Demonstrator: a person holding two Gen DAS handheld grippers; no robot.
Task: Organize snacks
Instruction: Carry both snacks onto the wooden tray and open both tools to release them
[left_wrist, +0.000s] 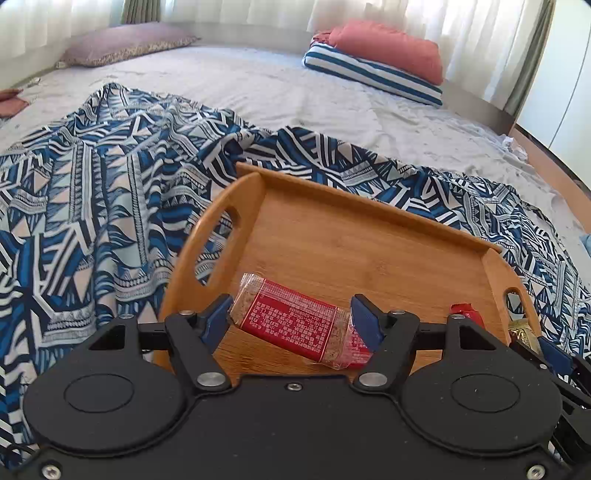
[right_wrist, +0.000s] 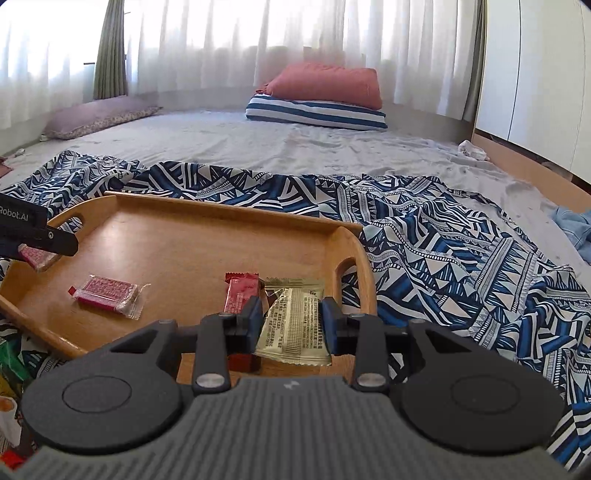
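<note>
1. Left gripper: jaws about half open, closed on a red snack bar in a clear wrapper; the blue pads press on its two ends and the bar lies crosswise between them, tilted, above the tray floor.
2. Right gripper: jaws narrow, closed on a pale gold snack packet; the pads clamp its two long sides and the printed face looks up at the camera.
3. Red packet: just left of the right jaws, touching the gold packet's edge, lying on the tray.
4. Pink-red wrapped bar: well to the left of the right jaws, flat on the tray floor, apart from the other items.
5. Wooden tray: under both sets of jaws; raised rim, a cut-out handle at each end; it sits on the patterned cloth.
6. Blue, white and black patterned cloth: spread on the bed around and beyond the tray.
7. Bed: grey sheet, far ahead of the jaws.
8. Striped pillow with a coral pillow on top: far ahead, near the curtains.
9. Mauve pillow: far ahead to the left.
10. Coloured wrappers at the left edge of the right wrist view: too blurred to identify.
</note>
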